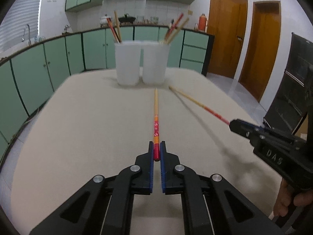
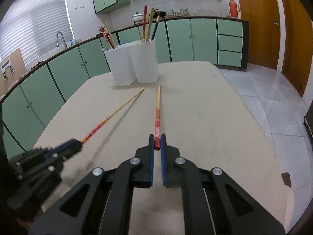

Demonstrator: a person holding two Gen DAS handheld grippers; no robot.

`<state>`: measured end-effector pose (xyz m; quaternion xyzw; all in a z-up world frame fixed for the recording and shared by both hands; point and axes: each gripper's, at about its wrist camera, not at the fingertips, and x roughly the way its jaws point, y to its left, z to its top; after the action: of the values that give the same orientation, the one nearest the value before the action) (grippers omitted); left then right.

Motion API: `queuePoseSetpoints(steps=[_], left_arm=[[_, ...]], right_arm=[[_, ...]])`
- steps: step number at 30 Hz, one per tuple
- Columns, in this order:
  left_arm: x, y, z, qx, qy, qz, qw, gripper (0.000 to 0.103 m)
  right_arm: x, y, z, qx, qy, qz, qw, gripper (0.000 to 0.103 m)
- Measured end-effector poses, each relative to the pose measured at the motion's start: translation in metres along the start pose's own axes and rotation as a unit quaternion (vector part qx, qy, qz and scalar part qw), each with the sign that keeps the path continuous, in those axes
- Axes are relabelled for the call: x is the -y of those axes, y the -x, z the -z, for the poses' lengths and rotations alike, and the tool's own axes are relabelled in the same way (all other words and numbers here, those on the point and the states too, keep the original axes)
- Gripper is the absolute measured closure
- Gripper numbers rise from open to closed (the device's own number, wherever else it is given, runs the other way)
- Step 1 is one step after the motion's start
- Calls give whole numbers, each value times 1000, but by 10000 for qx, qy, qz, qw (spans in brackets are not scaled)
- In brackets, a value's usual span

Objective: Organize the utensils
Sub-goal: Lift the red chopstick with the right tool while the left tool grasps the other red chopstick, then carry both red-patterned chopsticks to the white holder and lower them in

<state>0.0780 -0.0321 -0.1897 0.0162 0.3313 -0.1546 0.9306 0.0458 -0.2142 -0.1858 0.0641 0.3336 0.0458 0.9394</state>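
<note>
Both claws pinch chopsticks: we grip one chopstick [image 1: 156, 117] in the left claw [image 1: 156, 152], another [image 2: 157, 113] in the right claw [image 2: 157, 144], tips toward the cups [image 1: 140, 62] at twelve o'clock; next, we lift and drop them in.

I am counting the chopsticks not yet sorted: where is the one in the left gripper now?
In the left wrist view the chopstick is clamped by its red end in the left gripper, its tip pointing at the two white cups ahead.
</note>
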Motion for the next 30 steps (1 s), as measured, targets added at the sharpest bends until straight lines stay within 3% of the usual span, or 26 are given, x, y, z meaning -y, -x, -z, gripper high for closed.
queuePoseSetpoints(steps=[16,30], left_arm=[[-9,68,-79,1125,-63,-62,9936,97],[-10,74,-118,1337,-189,21,9908,97]], right_arm=[[-5,45,-66,690,288,-245,9969,98],[-10,70,-136,844,432,-652,9934,98]])
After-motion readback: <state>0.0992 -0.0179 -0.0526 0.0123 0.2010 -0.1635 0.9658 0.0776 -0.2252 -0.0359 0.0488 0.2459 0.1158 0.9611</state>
